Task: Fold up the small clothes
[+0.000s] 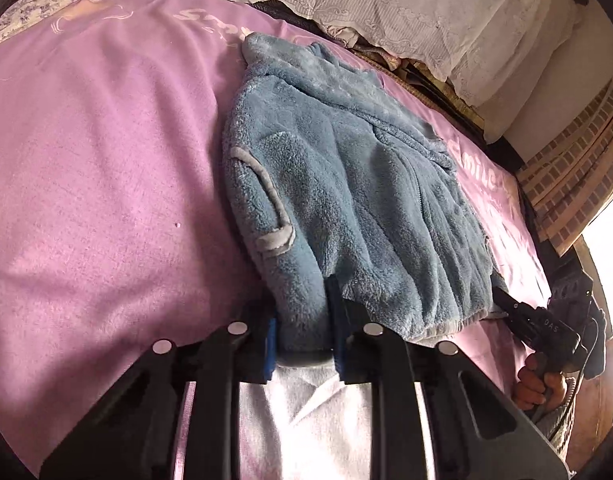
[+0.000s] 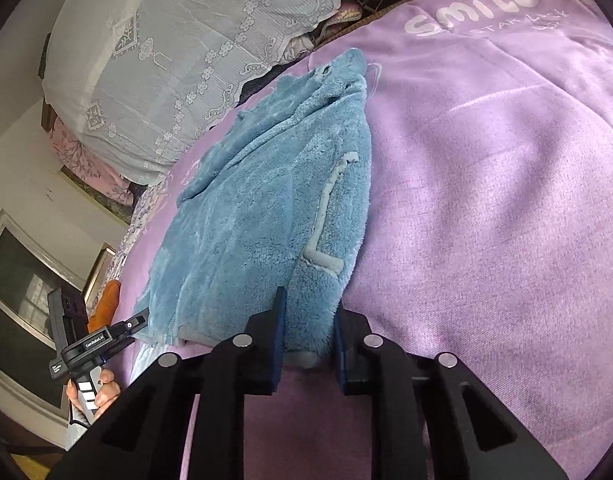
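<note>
Both grippers, left and right, are clamped on the near hem corners of the blue fleece, which lies on the purple blanket. Thick pile may slip free when lifted, skewing the fold.

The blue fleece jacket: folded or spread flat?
Folded: the blue fleece jacket lies doubled lengthwise, its pocket trim at one edge.

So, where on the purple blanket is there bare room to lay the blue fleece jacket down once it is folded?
The widest bare stretch of purple blanket lies beside the blue fleece jacket, on its pocket side, up to the "Smile" print. The other side is crowded: only a narrow strip before the lace cover. Both grippers fill the near hem.
</note>
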The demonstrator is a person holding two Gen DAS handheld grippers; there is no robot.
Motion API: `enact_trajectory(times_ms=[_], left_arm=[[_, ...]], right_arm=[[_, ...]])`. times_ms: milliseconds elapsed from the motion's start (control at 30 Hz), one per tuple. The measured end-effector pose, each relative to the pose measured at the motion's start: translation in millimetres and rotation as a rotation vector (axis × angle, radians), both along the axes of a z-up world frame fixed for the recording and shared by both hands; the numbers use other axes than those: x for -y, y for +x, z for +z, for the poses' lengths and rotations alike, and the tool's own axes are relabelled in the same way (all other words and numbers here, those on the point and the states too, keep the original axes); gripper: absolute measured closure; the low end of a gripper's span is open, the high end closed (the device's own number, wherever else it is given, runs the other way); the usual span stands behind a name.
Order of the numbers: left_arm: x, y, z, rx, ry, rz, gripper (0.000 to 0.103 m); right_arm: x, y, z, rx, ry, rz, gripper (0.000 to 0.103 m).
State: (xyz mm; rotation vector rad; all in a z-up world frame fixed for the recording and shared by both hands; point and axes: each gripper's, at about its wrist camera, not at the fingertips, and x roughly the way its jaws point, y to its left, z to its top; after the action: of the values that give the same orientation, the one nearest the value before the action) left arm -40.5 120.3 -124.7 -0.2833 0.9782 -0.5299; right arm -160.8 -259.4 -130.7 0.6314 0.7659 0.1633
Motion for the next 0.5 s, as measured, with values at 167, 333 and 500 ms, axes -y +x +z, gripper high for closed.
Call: enact_trajectory(times_ms=[167, 333, 500], left_arm=[[4.7, -4.1, 12.6, 0.061, 0.029, 0.002, 0.087], [6.7, 7.5, 25.8, 0.079, 0.051, 0.004, 0.087], [16.0, 23.1, 39.7, 0.119, 0.071, -0.003, 0.087]], right_arm=[[3.1, -2.6, 2.7, 0.017, 0.018, -0.007, 0.087], [7.4, -1.5, 8.1, 0.019, 0.051, -0.016, 0.088], [10.6, 9.6, 22.4, 0.041, 0.082, -0.016, 0.088]])
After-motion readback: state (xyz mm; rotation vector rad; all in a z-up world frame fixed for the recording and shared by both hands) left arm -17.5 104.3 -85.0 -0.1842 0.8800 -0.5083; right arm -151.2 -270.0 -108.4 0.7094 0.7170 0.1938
